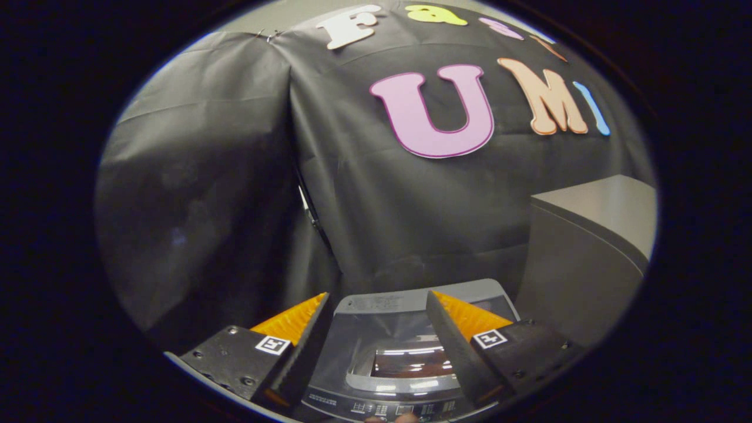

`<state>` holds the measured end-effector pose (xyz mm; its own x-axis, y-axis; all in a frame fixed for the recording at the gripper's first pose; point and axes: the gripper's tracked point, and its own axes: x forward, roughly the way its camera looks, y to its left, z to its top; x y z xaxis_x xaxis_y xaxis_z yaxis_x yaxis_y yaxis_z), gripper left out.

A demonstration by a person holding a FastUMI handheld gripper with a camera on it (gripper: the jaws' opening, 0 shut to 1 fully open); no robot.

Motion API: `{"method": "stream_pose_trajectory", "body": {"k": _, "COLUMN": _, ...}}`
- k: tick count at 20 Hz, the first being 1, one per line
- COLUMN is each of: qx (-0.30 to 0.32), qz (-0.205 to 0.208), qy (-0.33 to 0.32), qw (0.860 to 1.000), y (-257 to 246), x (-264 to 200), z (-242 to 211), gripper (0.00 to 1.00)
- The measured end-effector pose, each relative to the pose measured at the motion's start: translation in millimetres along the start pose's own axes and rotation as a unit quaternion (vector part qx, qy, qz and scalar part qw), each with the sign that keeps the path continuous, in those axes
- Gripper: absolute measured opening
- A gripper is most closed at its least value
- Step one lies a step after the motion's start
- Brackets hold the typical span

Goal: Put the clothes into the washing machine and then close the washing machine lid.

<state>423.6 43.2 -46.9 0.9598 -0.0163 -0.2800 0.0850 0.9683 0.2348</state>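
A grey top-loading washing machine (411,299) stands just below and ahead of my fingers, seen from above. Its lid (358,352), with a dark glass window, lies flat on the machine's top. Light stripes and a reddish-brown patch (414,361) show in the glass; I cannot tell whether that is a reflection or cloth inside. The control panel (388,406) runs along the machine's near edge. My gripper (377,296) hovers over the lid, open, with nothing between its fingers, which straddle the window.
A grey cabinet (587,247) stands to the right of the machine, taller than it. Black cloth wall hangs close behind both. A fingertip of a person (402,418) shows at the near edge of the control panel.
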Motion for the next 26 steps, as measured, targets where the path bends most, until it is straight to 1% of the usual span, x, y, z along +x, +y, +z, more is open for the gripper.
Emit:
{"method": "stream_pose_trajectory", "body": {"k": 2, "qx": -0.004, "qz": -0.002, "qy": -0.018, "qw": 1.000, "y": -4.1, "x": -15.3, "z": 6.6, "gripper": 0.97}}
{"method": "stream_pose_trajectory", "body": {"k": 6, "qx": -0.035, "qz": -0.018, "qy": -0.054, "qw": 0.998, "y": -12.9, "x": -58.9, "z": 22.5, "gripper": 0.97}}
{"method": "stream_pose_trajectory", "body": {"k": 8, "qx": -0.049, "qz": -0.022, "qy": -0.078, "qw": 0.996, "y": -12.0, "x": -78.7, "z": 33.2, "gripper": 0.97}}
{"method": "stream_pose_trajectory", "body": {"k": 11, "qx": -0.064, "qz": -0.028, "qy": -0.100, "qw": 0.993, "y": -8.5, "x": -111.5, "z": 40.1, "gripper": 0.97}}
{"method": "stream_pose_trajectory", "body": {"k": 15, "qx": -0.100, "qz": -0.042, "qy": -0.124, "qw": 0.986, "y": -10.7, "x": -158.3, "z": 49.1, "gripper": 0.97}}
{"method": "stream_pose_trajectory", "body": {"k": 22, "qx": -0.077, "qz": -0.056, "qy": -0.140, "qw": 0.985, "y": -27.0, "x": -228.0, "z": 42.9, "gripper": 0.97}}
{"method": "stream_pose_trajectory", "body": {"k": 24, "qx": -0.077, "qz": -0.058, "qy": -0.138, "qw": 0.986, "y": -29.1, "x": -240.5, "z": 40.6, "gripper": 0.97}}
{"method": "stream_pose_trajectory", "body": {"k": 26, "qx": -0.070, "qz": -0.056, "qy": -0.137, "qw": 0.987, "y": -27.9, "x": -241.3, "z": 41.7, "gripper": 0.97}}
